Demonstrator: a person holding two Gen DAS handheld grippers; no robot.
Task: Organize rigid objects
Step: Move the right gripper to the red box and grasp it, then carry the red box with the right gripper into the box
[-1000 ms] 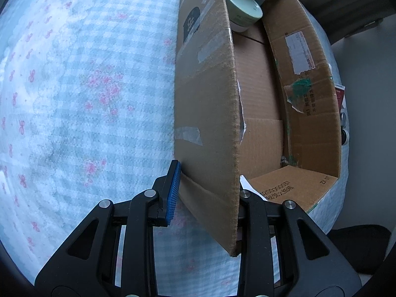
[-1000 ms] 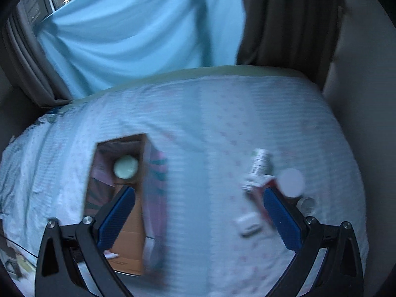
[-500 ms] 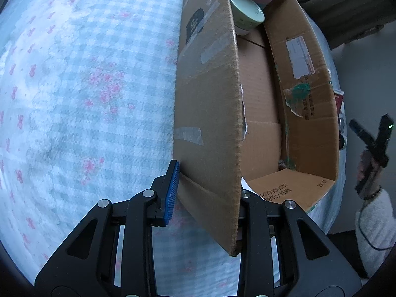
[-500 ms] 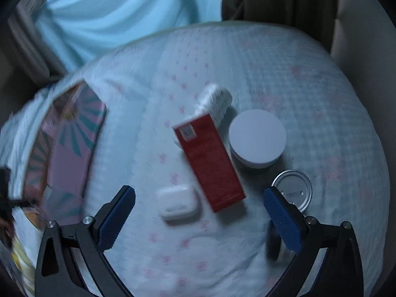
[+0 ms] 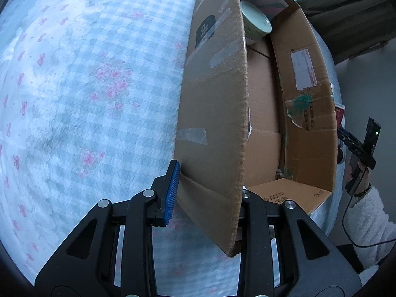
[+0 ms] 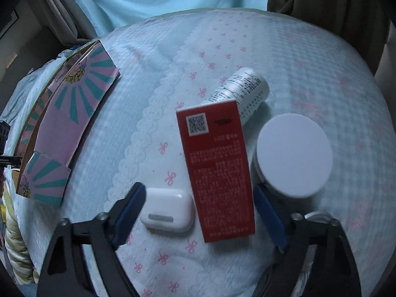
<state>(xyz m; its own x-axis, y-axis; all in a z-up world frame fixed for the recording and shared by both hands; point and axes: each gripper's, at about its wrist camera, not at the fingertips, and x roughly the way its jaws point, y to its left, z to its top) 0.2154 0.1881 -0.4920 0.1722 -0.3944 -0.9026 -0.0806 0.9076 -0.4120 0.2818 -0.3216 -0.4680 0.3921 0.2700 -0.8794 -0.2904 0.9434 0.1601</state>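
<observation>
In the left wrist view my left gripper is shut on the near wall of an open cardboard box. Its blue pad presses the outside; the other finger is hidden behind the cardboard. A pale green round jar sits at the box's far end. My right gripper hangs low over the bedspread, jaws closing. A white earbud case and a red carton lie side by side between its pads. The pads are close beside them, with no visible pressing.
A white bottle lies behind the red carton and a white-lidded round jar stands to its right. A shiny lid peeks out behind the right finger. The box's pink-and-teal flap is at left. A hand in a white fleece sleeve is beside the box.
My right gripper dropped toward the small objects and its jaws narrowed around the earbud case and red carton. The left gripper kept its hold on the box wall.
</observation>
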